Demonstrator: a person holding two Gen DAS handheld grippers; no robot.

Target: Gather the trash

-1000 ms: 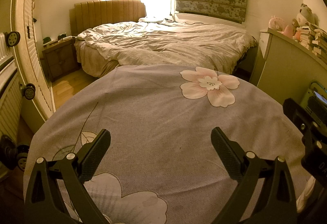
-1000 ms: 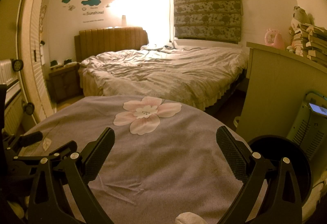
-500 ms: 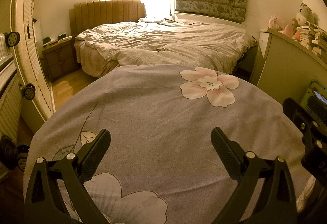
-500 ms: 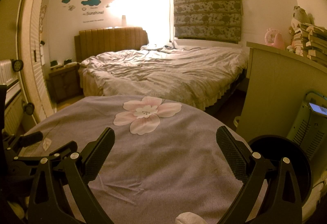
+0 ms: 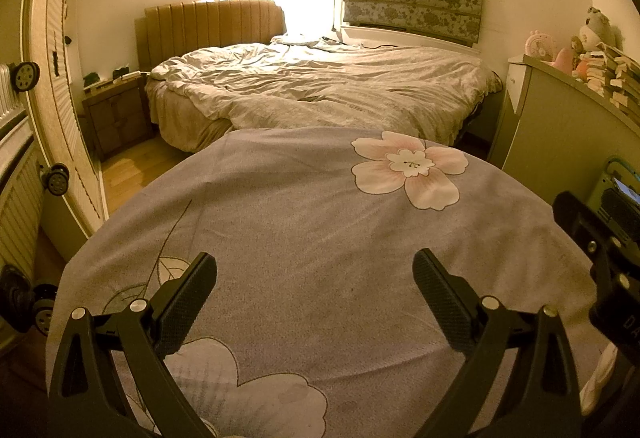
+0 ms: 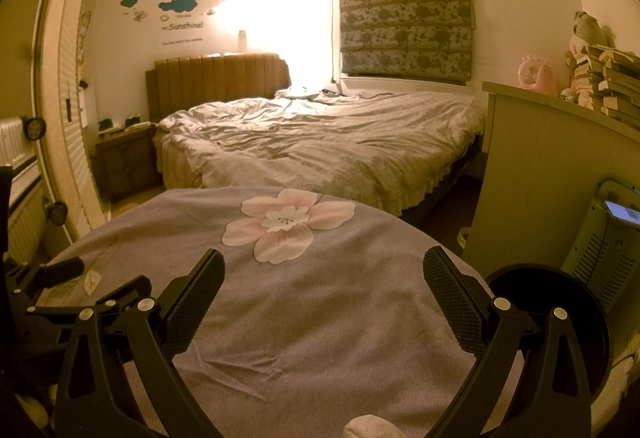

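Over the cloth-covered tabletop (image 5: 320, 222), both grippers hover with jaws spread wide, empty.
Still the reach stage: a crumpled white wad (image 6: 370, 427) lies just under the right gripper (image 6: 323, 298); the dark bin (image 6: 560, 318) waits beside it.

A crumpled white wad of paper or tissue (image 6: 370, 427) lies on the purple flowered cloth, low between the right gripper's (image 6: 324, 296) spread fingers, a little toward its right finger; only its rounded top shows at the frame's bottom edge. A round black bin (image 6: 560, 294), open on top, stands just right of that right finger, beside the cloth's edge.
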